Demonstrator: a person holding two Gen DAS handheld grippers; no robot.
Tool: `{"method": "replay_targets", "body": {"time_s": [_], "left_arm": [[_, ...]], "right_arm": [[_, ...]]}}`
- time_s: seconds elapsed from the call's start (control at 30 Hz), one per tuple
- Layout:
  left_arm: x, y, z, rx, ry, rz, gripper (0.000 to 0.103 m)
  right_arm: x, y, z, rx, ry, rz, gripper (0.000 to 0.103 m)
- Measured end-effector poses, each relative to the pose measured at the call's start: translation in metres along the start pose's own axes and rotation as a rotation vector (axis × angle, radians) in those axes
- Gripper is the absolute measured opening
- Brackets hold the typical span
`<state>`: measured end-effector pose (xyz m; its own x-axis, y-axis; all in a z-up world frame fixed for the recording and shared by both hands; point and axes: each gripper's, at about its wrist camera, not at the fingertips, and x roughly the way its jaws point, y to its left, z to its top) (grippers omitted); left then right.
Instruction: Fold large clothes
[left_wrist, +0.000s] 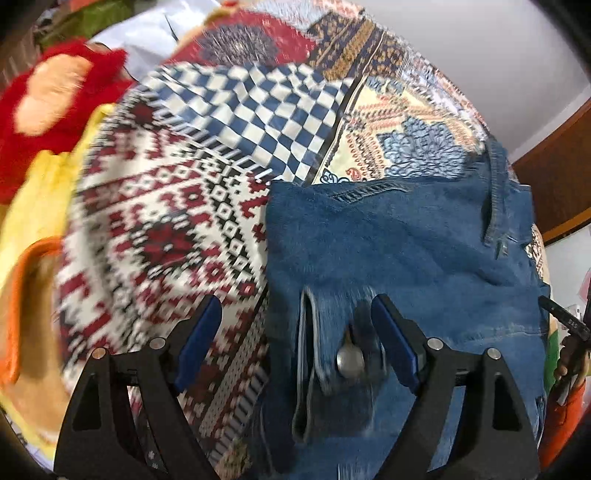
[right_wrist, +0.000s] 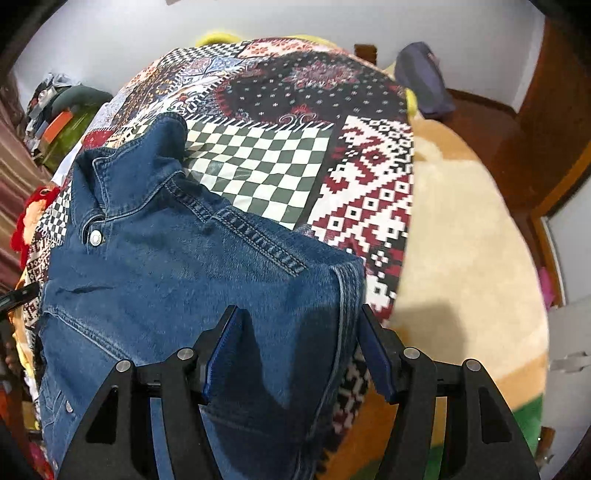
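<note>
A blue denim jacket (left_wrist: 406, 243) lies on a patchwork bedspread (left_wrist: 166, 206). In the left wrist view my left gripper (left_wrist: 295, 321) is open, its jaws wide apart over the jacket's edge; a cuff with a metal snap button (left_wrist: 349, 360) sits between them. In the right wrist view the jacket (right_wrist: 184, 266) shows its collar at upper left and a folded corner at right. My right gripper (right_wrist: 299, 325) is open, jaws astride that corner, not closed on the cloth.
A red and orange plush item (left_wrist: 48, 99) and yellow cloth (left_wrist: 40, 199) lie left of the bedspread. A cream blanket (right_wrist: 461, 236) lies right of the bedspread (right_wrist: 295, 155). A wooden bed frame (right_wrist: 535, 140) and clutter (right_wrist: 62, 122) border the bed.
</note>
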<state>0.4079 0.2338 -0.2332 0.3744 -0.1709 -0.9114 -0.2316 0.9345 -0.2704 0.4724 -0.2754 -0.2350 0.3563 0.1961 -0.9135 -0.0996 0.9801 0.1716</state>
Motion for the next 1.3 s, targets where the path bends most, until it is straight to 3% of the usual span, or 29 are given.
{"method": "replay_targets", "body": {"time_s": [0.1,0.27,0.3,0.33,0.43,0.53,0.7,0.83,0.97,1.13,1.3], "left_arm": [[0.019,0.007,0.015,-0.047,0.01,0.02,0.08],[0.038,0.017,0.031,-0.114,0.002,-0.037,0.067],[0.038,0.017,0.031,-0.119,0.0,-0.045,0.063],[0.038,0.017,0.033,-0.116,-0.004,-0.061,0.049],[0.037,0.009,0.036,-0.092,-0.018,-0.063,0.026],[0.031,-0.002,0.039,-0.04,-0.048,-0.024,0.013],[0.002,-0.019,0.042,0.018,-0.154,0.066,0.01],[-0.029,-0.019,0.042,0.002,-0.261,0.088,0.01],[-0.048,-0.013,0.055,0.015,-0.313,0.134,0.01],[-0.049,-0.005,0.076,-0.001,-0.329,0.163,0.01],[-0.016,0.014,0.09,-0.044,-0.254,0.143,0.01]], "right_arm": [[0.004,-0.004,0.004,0.019,-0.013,0.034,0.059],[0.009,-0.014,0.008,0.055,-0.042,0.032,0.026],[0.009,-0.017,0.009,0.06,-0.045,0.04,0.023],[0.008,-0.018,0.01,0.064,-0.053,0.051,0.02],[0.003,-0.015,0.012,0.044,-0.071,0.046,0.015],[-0.01,0.0,0.02,-0.023,-0.123,0.008,0.013],[-0.034,0.034,0.051,-0.145,-0.198,-0.034,0.012],[-0.049,0.066,0.08,-0.231,-0.272,-0.071,0.011],[-0.052,0.087,0.108,-0.266,-0.318,-0.096,0.011],[-0.023,0.087,0.134,-0.219,-0.316,-0.125,0.011],[0.025,0.068,0.136,-0.165,-0.253,-0.154,0.012]]}}
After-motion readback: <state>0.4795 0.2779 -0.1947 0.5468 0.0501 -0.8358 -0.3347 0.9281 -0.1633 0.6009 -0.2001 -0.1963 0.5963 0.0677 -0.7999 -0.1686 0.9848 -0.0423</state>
